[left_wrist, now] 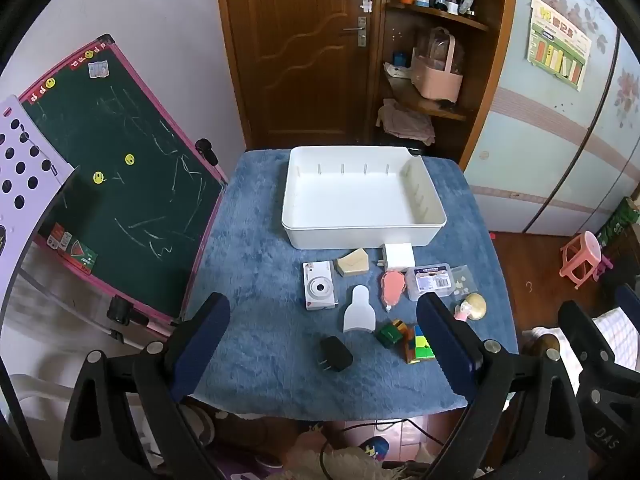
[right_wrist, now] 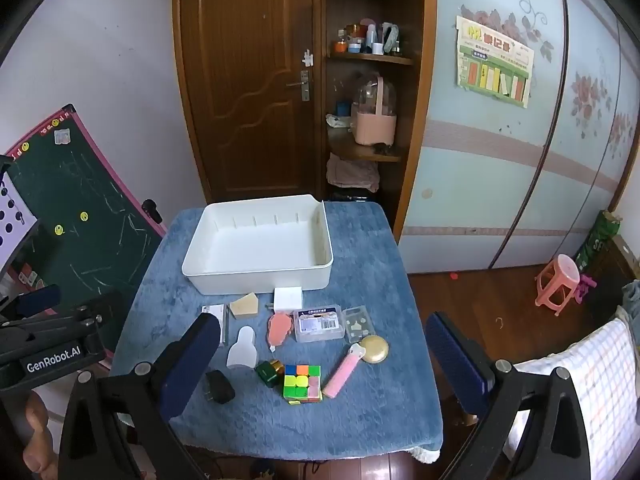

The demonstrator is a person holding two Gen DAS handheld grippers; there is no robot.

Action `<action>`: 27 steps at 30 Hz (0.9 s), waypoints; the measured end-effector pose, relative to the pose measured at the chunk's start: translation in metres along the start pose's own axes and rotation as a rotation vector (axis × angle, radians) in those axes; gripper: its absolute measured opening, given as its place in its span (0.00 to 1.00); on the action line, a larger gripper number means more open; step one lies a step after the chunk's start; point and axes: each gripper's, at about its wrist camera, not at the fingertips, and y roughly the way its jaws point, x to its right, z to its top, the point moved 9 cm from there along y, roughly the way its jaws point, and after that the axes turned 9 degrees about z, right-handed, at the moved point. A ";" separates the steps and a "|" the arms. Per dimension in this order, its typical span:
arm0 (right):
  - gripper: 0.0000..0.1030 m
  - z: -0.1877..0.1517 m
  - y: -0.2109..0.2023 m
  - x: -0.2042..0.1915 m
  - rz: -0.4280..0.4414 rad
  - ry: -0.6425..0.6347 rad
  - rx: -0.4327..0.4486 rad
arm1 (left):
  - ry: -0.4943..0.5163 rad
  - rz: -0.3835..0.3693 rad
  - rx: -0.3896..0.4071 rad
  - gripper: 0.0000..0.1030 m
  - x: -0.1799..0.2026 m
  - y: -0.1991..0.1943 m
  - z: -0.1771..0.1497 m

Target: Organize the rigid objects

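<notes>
An empty white bin stands at the far side of a blue-covered table. In front of it lie several small objects: a white toy camera, a beige wedge, a white charger, a clear case, a white scraper, a black plug, a colourful cube, a pink stick and a gold disc. My left gripper and right gripper hover open above the near edge, holding nothing.
A green chalkboard leans at the table's left. A wooden door and shelf stand behind the table. A pink stool sits on the floor at right, and a checked cloth lies near right.
</notes>
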 end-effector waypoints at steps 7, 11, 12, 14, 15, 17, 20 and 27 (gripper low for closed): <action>1.00 0.007 0.002 0.000 -0.003 -0.001 0.002 | -0.002 -0.007 -0.003 0.93 0.000 0.000 0.000; 1.00 0.005 0.003 -0.002 -0.009 -0.007 0.002 | 0.000 -0.007 -0.001 0.93 0.001 0.000 0.000; 1.00 0.004 0.003 -0.001 -0.010 -0.005 0.002 | 0.000 -0.007 -0.002 0.93 0.001 0.000 0.000; 1.00 0.003 0.004 -0.001 -0.011 0.000 0.002 | 0.001 -0.008 -0.001 0.93 0.001 0.000 0.000; 1.00 0.003 0.004 -0.001 -0.011 0.002 0.002 | 0.002 -0.008 0.000 0.93 0.001 0.000 0.000; 1.00 0.010 0.000 0.000 -0.008 0.002 0.004 | 0.001 -0.008 -0.002 0.93 0.001 0.000 0.000; 1.00 0.005 0.002 0.001 -0.006 0.003 0.006 | 0.000 -0.009 -0.003 0.93 0.001 0.000 -0.001; 1.00 0.001 0.004 -0.001 0.000 0.010 -0.005 | 0.004 -0.011 -0.009 0.93 0.015 0.001 0.004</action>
